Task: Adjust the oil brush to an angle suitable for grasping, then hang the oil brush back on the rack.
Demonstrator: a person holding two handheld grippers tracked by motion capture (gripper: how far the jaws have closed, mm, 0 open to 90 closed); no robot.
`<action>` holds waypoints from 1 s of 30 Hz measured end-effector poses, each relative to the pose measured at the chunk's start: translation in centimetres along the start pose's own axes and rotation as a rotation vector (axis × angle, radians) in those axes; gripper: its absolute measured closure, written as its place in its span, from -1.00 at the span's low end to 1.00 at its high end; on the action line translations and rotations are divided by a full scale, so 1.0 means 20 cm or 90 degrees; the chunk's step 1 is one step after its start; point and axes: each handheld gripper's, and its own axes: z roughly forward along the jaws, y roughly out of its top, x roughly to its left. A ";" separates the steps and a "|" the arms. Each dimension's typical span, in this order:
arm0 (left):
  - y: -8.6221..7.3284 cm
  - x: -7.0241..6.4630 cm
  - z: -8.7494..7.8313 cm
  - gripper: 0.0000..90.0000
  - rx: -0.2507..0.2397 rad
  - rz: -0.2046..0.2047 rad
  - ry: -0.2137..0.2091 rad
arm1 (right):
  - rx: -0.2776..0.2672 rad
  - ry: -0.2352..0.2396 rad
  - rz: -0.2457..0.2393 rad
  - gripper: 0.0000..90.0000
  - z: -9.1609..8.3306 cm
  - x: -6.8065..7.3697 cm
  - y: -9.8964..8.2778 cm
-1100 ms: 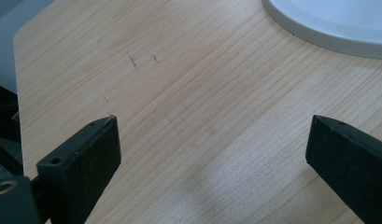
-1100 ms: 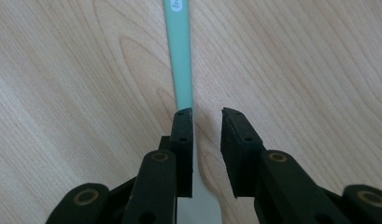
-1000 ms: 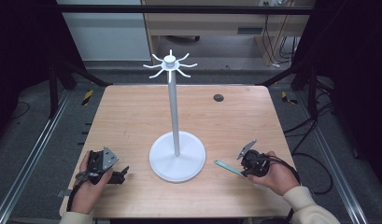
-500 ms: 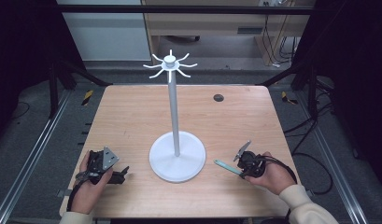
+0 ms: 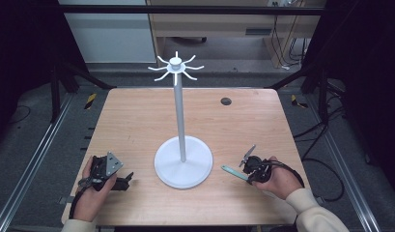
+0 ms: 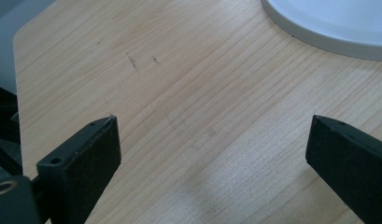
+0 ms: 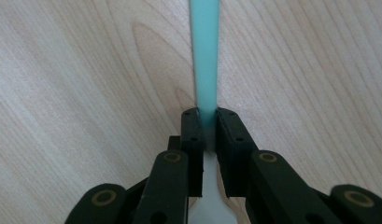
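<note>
A tall white stand [image 5: 178,111] with hooks at its top rises from a round base [image 5: 183,168] at the table's middle. To the base's right a flat teal stick [image 5: 232,172] lies on the wood. My right gripper [image 5: 245,175] has just been closing its jaws, and they now pinch the teal stick [image 7: 205,56] at its near end. In the right gripper view the gripper [image 7: 207,114] shows both pads against the strip. My left gripper [image 5: 129,180] rests at the front left, its jaws [image 6: 212,122] wide apart over bare wood, open.
A small dark round hole [image 5: 226,101] sits near the table's far right. The rim of the white base [image 6: 328,28] lies just beyond my left gripper. Metal rails run along both sides of the table [image 5: 137,125].
My right gripper has edged a little left toward the teal stick and its grey plate has tilted. The left hand and the stand have kept still.
</note>
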 end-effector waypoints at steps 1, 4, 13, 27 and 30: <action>0.00 0.00 0.00 -0.94 0.000 0.000 0.000 | 0.000 0.002 -0.004 0.83 0.00 0.00 0.00; 0.00 0.00 0.00 -0.94 -0.001 -0.001 0.000 | -0.007 0.004 -0.002 0.83 -0.01 0.00 0.00; 0.00 0.00 0.00 -0.94 0.001 -0.001 0.000 | -0.089 -0.008 0.035 0.83 -0.16 -0.04 -0.01; 0.00 0.00 0.00 -0.94 -0.004 -0.005 0.001 | -0.336 -0.068 0.098 0.83 -0.44 -0.08 0.07; 0.00 0.01 0.00 -0.94 -0.004 -0.005 0.001 | -0.366 -0.071 0.108 0.83 -0.47 -0.09 0.09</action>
